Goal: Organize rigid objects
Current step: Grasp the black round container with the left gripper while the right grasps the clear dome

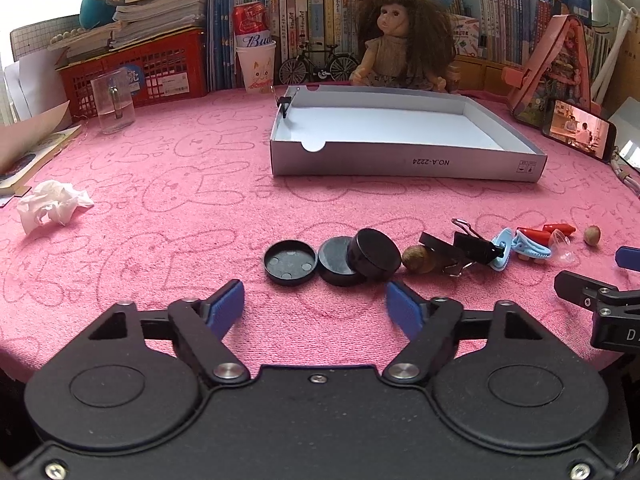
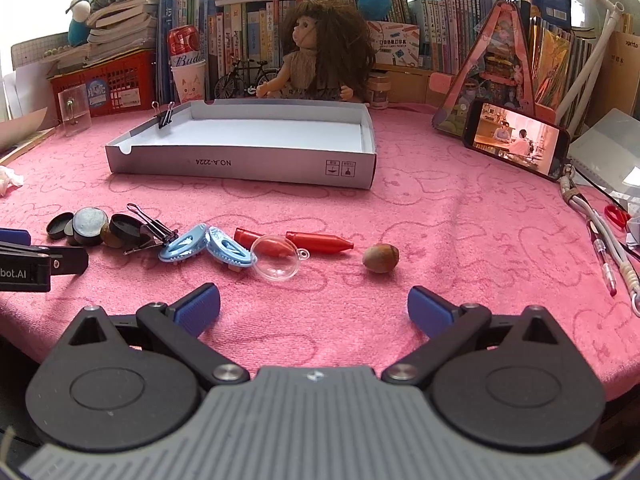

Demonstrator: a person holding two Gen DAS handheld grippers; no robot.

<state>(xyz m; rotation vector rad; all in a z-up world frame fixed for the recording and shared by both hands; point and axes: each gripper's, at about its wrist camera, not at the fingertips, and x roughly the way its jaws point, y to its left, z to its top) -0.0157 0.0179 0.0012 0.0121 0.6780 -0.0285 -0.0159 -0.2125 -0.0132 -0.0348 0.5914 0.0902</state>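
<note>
Pink cloth (image 2: 440, 216): white box (image 2: 240, 168) empty exc. binder clip (image 2: 165, 118) on rim.

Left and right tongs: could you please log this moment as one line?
left tongs: open, empty, behind black caps | right tongs: open, empty, near nut | box: one binder clip on rim

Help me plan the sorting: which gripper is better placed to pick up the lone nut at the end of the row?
Probably the right gripper: the nut lies just ahead of its open, empty jaws. The left gripper faces the black caps.
</note>
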